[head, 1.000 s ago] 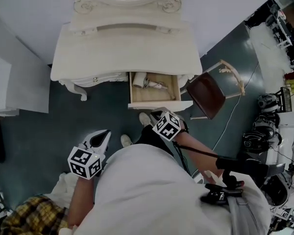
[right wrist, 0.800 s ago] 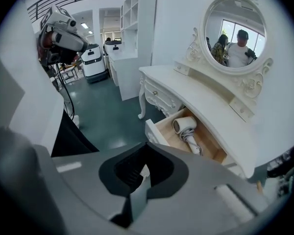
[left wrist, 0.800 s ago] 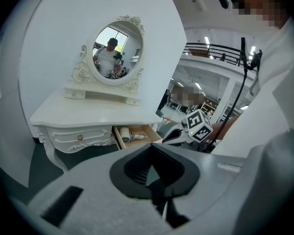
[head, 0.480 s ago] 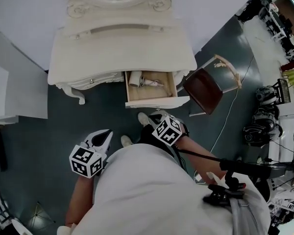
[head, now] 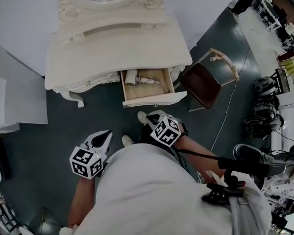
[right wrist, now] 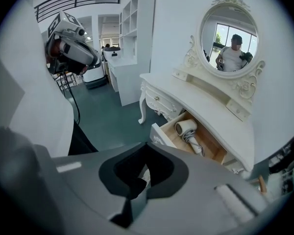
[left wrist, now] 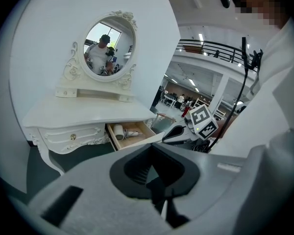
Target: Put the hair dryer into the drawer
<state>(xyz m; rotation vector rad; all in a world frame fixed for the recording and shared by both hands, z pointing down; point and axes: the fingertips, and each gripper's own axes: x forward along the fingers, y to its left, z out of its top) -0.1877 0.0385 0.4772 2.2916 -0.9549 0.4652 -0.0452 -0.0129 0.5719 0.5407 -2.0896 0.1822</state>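
The hair dryer (head: 143, 79) already lies inside the open drawer (head: 152, 100) of the white dressing table (head: 112, 43), so the placing itself looks done. What seems left, if anything, is to push the drawer shut.

The right gripper (head: 153, 115) has its jaws together with nothing between them. Its own view shows only floor and a pale shoe past the closed tips. It points down and forward, and the drawer's front panel sits just ahead of its tips but apart from them. The hair dryer lies beyond that panel, straight ahead and a little up from where the tool aims.

The dryer's long axis runs along the width of the drawer, so it lies crosswise to the line the right gripper points along. The barrel is at the end toward the left gripper's side. The handle and the bundled cord trail toward the far side, where a brown-seated chair (head: 206, 84) stands beside the table.

The left gripper (head: 104, 136) is also closed and empty, its tips meeting in a thin line. It hangs low at the person's side, well apart from the drawer and off to one side of it. From there the drawer is ahead and across toward the right gripper.

The right gripper is plainly the nearer tool and is roughly square to the drawer front. I judge a forward push with its closed tips against the middle of the panel would suit best, since an off-centre push could skew the drawer
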